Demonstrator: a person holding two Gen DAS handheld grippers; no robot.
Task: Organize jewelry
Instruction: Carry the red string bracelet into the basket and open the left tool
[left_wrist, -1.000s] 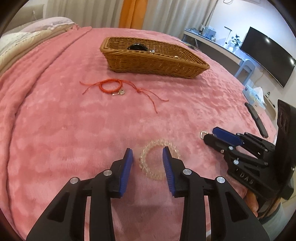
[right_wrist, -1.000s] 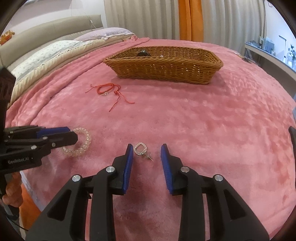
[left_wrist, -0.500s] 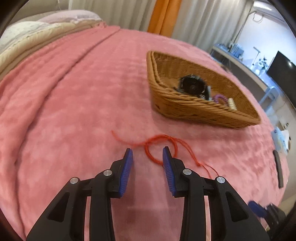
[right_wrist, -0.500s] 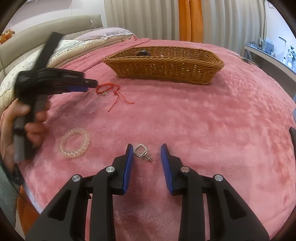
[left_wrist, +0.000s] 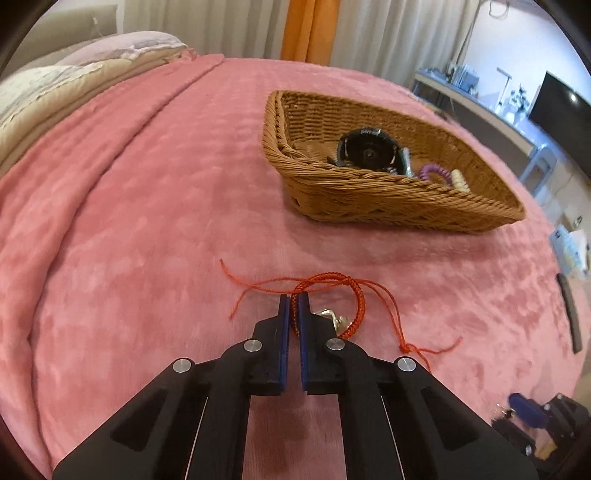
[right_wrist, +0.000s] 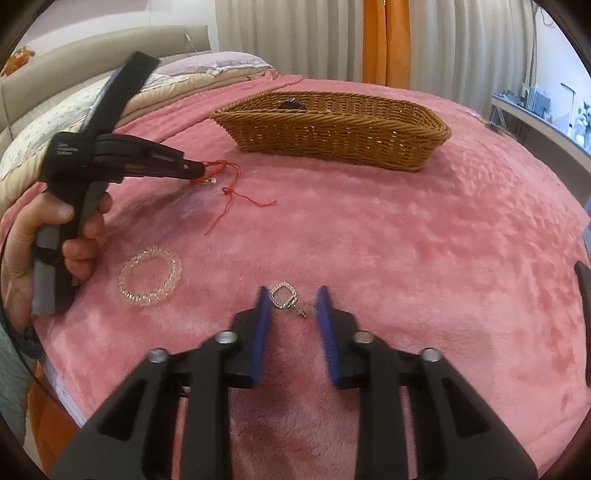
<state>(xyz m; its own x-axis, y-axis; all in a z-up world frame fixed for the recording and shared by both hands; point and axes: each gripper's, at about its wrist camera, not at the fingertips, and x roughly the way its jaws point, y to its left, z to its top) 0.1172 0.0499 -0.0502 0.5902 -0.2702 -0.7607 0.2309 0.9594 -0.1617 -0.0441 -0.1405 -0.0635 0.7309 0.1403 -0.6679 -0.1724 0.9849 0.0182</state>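
On the pink blanket (left_wrist: 147, 206) that covers the bed, the wicker basket (left_wrist: 388, 206) stands well beyond your grippers. It holds a round black piece (left_wrist: 365, 149), a purple coiled band (left_wrist: 434, 173) and a cream beaded piece (left_wrist: 459, 181), all gathered toward its near wall.

Your left gripper (left_wrist: 293, 306) pinches the braided loop of the red cord bracelet (left_wrist: 356, 295); its blue pads are pressed together on the cord, and the loose red ends trail over the blanket on both sides. A small metal charm (left_wrist: 334, 317) lies just beside the right finger. A second ago this gripper stood spread around the clear bead bracelet (right_wrist: 149, 277); it has since travelled to the red cord, and its jaws have just closed on it. The clear bead bracelet now lies apart, near your left hand (right_wrist: 44, 243).

Your right gripper (right_wrist: 291, 306) stays in the same place, spread around the small silver earring (right_wrist: 286, 301), which lies on the blanket between the pads without touching them. Its jaws have just been closing and stand narrower than a second ago, the fingers blurred.
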